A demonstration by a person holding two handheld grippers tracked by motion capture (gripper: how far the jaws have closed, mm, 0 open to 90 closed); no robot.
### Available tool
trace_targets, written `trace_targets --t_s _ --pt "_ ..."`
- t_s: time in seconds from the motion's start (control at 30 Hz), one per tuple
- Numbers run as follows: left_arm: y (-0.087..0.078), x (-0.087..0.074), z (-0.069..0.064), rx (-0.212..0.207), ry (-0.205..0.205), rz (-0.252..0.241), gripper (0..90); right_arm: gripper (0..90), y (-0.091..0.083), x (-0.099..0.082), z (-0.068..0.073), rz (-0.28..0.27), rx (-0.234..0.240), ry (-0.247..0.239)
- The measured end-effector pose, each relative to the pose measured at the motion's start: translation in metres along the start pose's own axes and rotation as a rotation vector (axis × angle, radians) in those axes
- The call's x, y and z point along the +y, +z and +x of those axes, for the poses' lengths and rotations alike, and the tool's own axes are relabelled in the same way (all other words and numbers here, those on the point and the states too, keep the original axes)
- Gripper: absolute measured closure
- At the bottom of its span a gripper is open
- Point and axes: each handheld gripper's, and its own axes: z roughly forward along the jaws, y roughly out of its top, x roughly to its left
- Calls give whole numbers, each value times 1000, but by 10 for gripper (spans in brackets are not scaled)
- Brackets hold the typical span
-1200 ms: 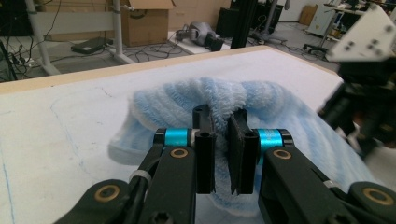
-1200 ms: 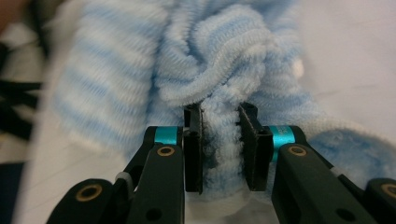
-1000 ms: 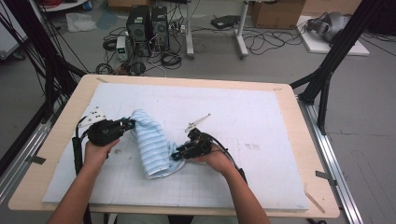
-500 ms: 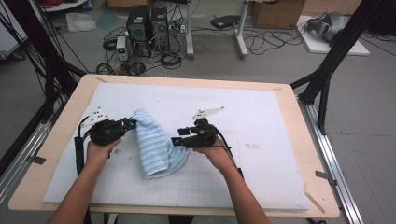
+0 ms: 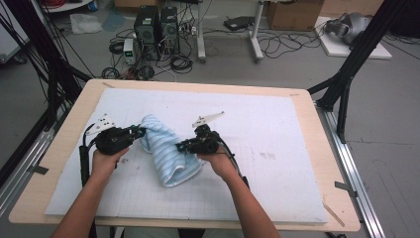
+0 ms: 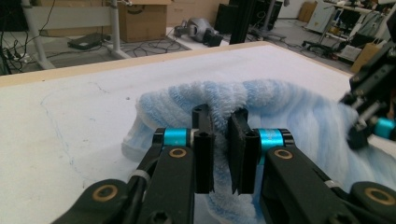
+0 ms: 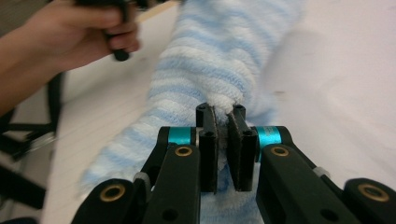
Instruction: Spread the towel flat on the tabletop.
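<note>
— Table (image 5: 317, 163) first: a pale wooden top is seen from the high view, covered by a white gridded mat (image 5: 277, 148). What is changed on it from a second ago?

— Little on the mat itself. The fluffy blue-and-white striped towel (image 5: 168, 153) is found left of centre, between the two hands, as before, but its right side is now pinched. The right gripper (image 5: 184, 146), which lay low at the towel's near right edge, is now raised and set against the towel's right flank; its jaws have just been closing, and a fold of pile is clamped between them in the right gripper view (image 7: 224, 105).

— And the left gripper (image 5: 138, 132)?

— Kept in place at the towel's upper left end, clenched on a ridge of terry (image 6: 222, 105). With both ends gripped, the towel is judged ready to be lifted or spread.

— How is the towel lying?

— Bunched into a thick, rumpled roll, stripes running across it, resting on the mat.
</note>
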Motion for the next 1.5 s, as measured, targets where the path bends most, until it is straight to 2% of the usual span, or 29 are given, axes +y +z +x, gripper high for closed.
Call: trace_targets --t_s 0.03,0.07,0.13,0.17,0.23,0.27,0.33,0.37,0.4,0.43,0.57,0.63,0.67,0.73,0.77,0.8,0.83,0.9,0.97,1.07,1.13,1.17,1.2,1.23,1.27,1.3,1.37,1.4,1.5 --pt "2 0 0 8 -25 -4 693 844 -4 1 -2 -6 -21 2" --pt "3 -1 1 13 -38 -4 589 844 -11 3 -4 -11 -66 1" --pt "6 -2 1 30 -49 -4 490 843 -19 7 -9 -20 -131 -2" --pt "6 -3 1 38 -47 -1 447 842 -26 12 -14 -9 -204 -2" --pt "7 -3 1 43 -46 2 441 842 -29 15 -18 -8 -225 4" --pt "7 -3 1 47 -47 0 430 842 -32 18 -21 -8 -253 10" --pt "7 -3 2 51 -55 -4 419 842 -36 25 -26 23 -351 -10" --pt "7 -4 2 52 -58 -5 419 842 -40 29 -32 45 -436 -19" --pt "7 -4 2 52 -57 -1 419 842 -40 29 -32 45 -436 -19" --pt "7 -4 2 53 -56 1 419 840 -41 30 -36 62 -464 -13" --pt "7 -5 3 51 -64 4 420 820 -45 28 -49 87 -522 13" --pt "6 -6 4 54 -69 2 420 812 -49 26 -53 94 -606 -7" --pt "6 -6 4 53 -69 1 420 783 -51 25 -54 89 -631 -2" --pt "6 -6 4 54 -71 1 420 670 -54 23 -59 78 -633 70" --pt "6 -6 5 54 -72 0 420 664 -57 22 -60 71 -639 87" --pt "6 -6 5 54 -73 2 420 629 -65 21 -59 18 -633 108" --pt "6 -7 5 55 -74 1 420 613 -69 21 -59 -7 -622 120" --pt "7 -7 4 53 -75 7 420 598 -75 20 -59 -14 -612 121" --pt "8 -8 4 48 -73 11 420 577 -75 18 -60 -7 -592 126" --pt "9 -8 3 45 -71 18 421 531 -69 8 -66 70 -565 165" --pt "10 -9 2 42 -73 22 421 503 -61 -3 -75 78 -475 267" --pt "11 -9 2 39 -72 24 421 508 -57 -8 -78 71 -414 307" --pt "11 -9 1 38 -71 27 421 556 -52 -12 -80 62 -361 332" --pt "12 -9 1 38 -71 31 421 652 -49 -15 -81 60 -322 338" --pt "12 -10 1 35 -71 34 421 757 -46 -16 -80 69 -299 319" --pt "12 -10 2 35 -71 35 421 807 -45 -15 -79 75 -288 289" --pt "12 -10 2 36 -70 37 421 825 -47 -11 -75 71 -345 230" --pt "12 -10 2 37 -76 32 421 825 -50 -8 -73 66 -401 198" --pt "11 -10 3 39 -73 36 421 826 -58 1 -62 84 -622 43"
